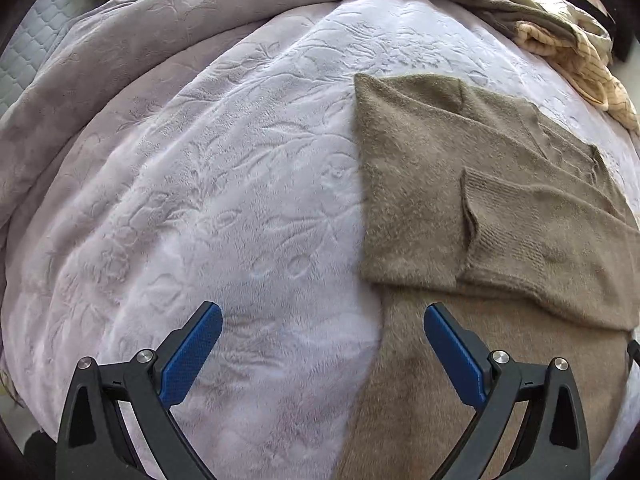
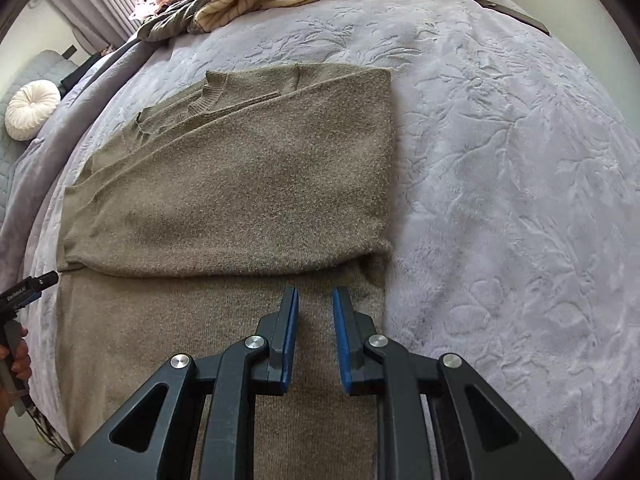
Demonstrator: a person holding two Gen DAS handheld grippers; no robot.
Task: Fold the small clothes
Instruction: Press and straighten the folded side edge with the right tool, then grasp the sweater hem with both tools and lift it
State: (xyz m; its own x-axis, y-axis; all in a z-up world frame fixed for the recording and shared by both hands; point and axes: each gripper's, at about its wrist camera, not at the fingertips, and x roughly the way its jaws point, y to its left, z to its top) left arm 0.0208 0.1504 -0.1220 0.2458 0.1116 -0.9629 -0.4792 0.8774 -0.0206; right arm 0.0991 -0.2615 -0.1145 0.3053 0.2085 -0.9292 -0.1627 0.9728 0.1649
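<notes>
On the lilac embossed bedspread [image 2: 500, 160] lies the olive knit sweater [image 2: 248, 184], both sleeves already laid across its body; the left gripper [image 1: 322, 354] hangs spread wide over its left edge, and the right gripper [image 2: 315, 340] hovers above the lower half, jaws narrowly parted with nothing between them. A tidy next fold probably means pinching both hem corners together and carrying them level to the shoulders. That hem is cut off below both views, so its lie cannot be judged.
</notes>
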